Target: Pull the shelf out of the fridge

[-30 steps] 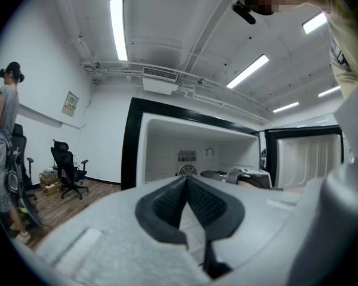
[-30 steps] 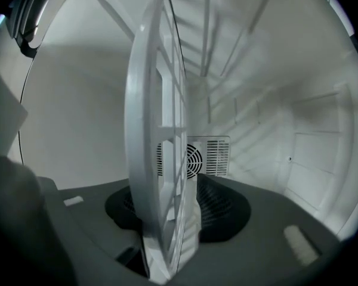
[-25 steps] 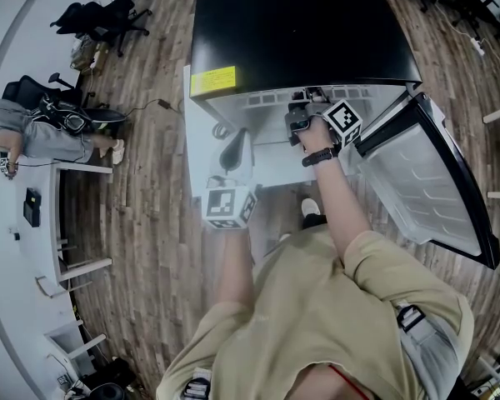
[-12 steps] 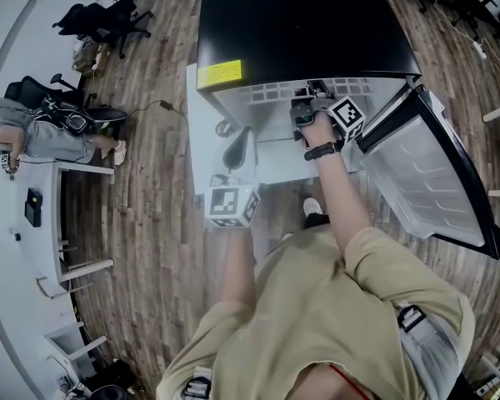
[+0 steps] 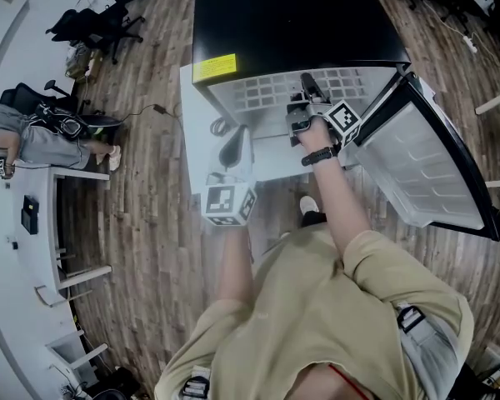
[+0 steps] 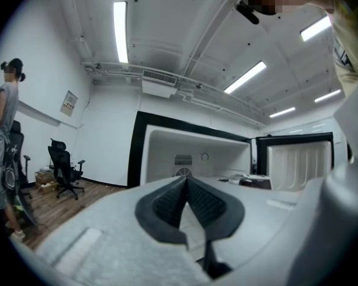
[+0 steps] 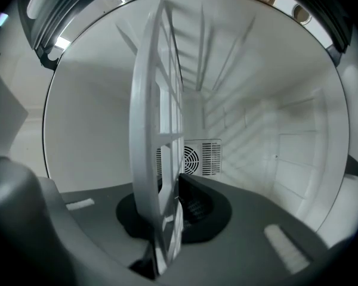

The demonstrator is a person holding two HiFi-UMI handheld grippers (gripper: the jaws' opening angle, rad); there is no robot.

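Note:
A black-topped fridge stands open in front of me, its door swung out to the right. Its white grid shelf sticks partway out of the cabinet. My right gripper is shut on the shelf's front edge. In the right gripper view the shelf runs edge-on between the pads of that gripper, with the white fridge interior behind. My left gripper hangs in front of the fridge, lower left of the shelf. It is shut on nothing, its pads meeting.
A fan vent sits on the fridge's back wall. On the wooden floor to the left a person stands by a white desk, with office chairs and a cable close by. My own shoe is below the fridge opening.
The grid shelf has slid farther out of the fridge toward me, showing more rows, with the right gripper on its front edge. The left gripper has barely moved.

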